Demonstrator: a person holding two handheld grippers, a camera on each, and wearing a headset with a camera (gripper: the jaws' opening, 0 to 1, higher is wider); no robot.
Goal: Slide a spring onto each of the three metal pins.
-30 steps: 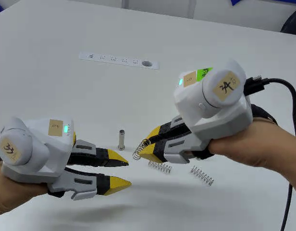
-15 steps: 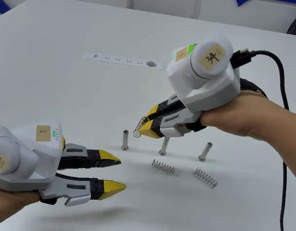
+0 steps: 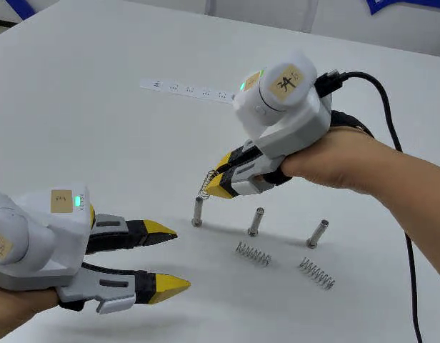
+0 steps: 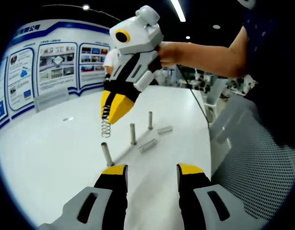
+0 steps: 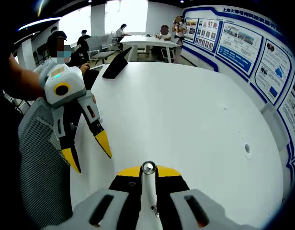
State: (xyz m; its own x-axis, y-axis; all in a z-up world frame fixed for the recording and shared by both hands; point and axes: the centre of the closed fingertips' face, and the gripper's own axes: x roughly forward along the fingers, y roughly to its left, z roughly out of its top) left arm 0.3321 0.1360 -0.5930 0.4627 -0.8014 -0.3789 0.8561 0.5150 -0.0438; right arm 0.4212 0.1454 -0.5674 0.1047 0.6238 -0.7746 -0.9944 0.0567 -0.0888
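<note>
Directly above the first pin (image 3: 197, 212), your right gripper (image 3: 214, 187) was clamped on a spring (image 3: 206, 184) that hung from its tips with its lower end close over the pin's top, and I judged it not yet threaded on. Past that pin stood the middle pin (image 3: 256, 221) and the end pin (image 3: 316, 234), both bare, with one loose spring (image 3: 253, 253) and a second loose spring (image 3: 317, 273) lying on the table (image 3: 98, 128) just beside them, so none of the three was done and you were on the first. Your left gripper (image 3: 178, 259) hovered near that first pin on its other side, jaws spread wide and empty.
</note>
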